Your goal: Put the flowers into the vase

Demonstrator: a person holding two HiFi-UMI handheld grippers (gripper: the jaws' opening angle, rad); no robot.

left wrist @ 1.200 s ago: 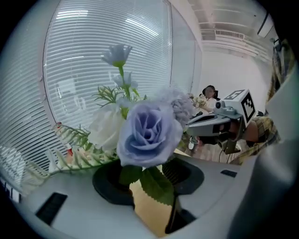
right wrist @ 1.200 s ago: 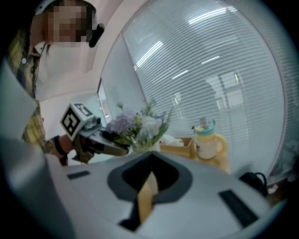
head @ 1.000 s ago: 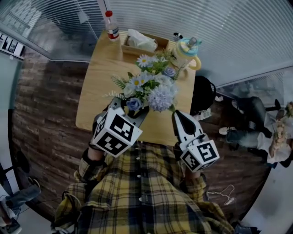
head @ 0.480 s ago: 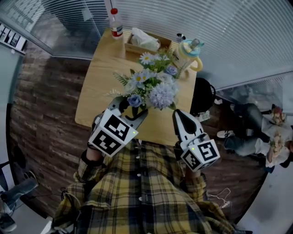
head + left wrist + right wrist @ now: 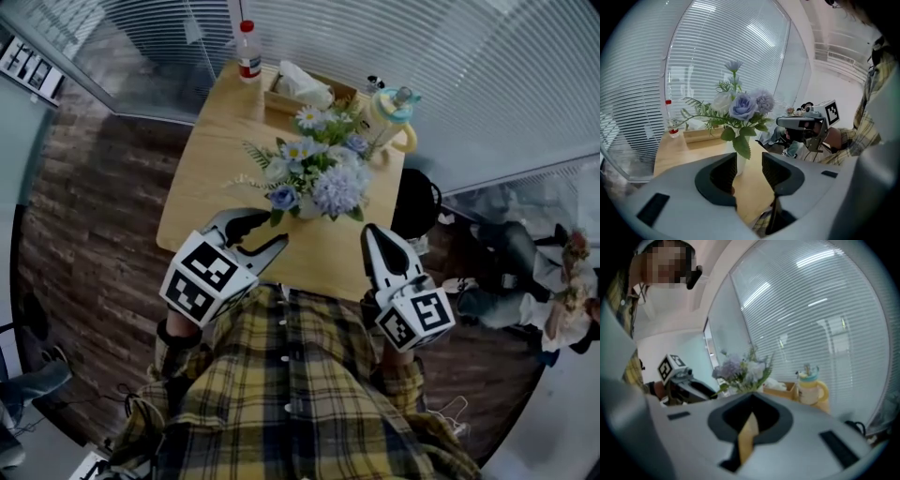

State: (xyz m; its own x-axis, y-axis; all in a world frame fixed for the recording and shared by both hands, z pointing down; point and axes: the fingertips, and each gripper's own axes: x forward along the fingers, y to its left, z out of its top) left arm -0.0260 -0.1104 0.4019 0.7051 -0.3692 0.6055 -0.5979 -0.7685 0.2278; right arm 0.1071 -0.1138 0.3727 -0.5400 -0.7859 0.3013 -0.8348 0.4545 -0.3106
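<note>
A bunch of blue, lilac and white artificial flowers (image 5: 314, 173) stands upright in a white vase (image 5: 740, 160) in the middle of the wooden table (image 5: 211, 202). In the head view the blooms hide most of the vase. My left gripper (image 5: 258, 230) hovers over the table's near edge, just short of the vase, with its jaws open and nothing between them. In the left gripper view the vase and flowers (image 5: 743, 105) sit straight beyond my left gripper (image 5: 749, 161). My right gripper (image 5: 370, 232) is to the right of the bouquet, shut and holding nothing; the right gripper view (image 5: 751, 404) shows the same.
At the table's far edge stand a red-capped bottle (image 5: 248, 52), a wooden tissue box (image 5: 305, 89) and a yellow jug with a teal lid (image 5: 389, 117). A dark chair (image 5: 417, 202) is off the right edge. Slatted blinds run behind the table.
My left gripper has drawn back and to the left, away from the vase toward the table's near edge, with its jaws still open. The right gripper has stayed where it was.
</note>
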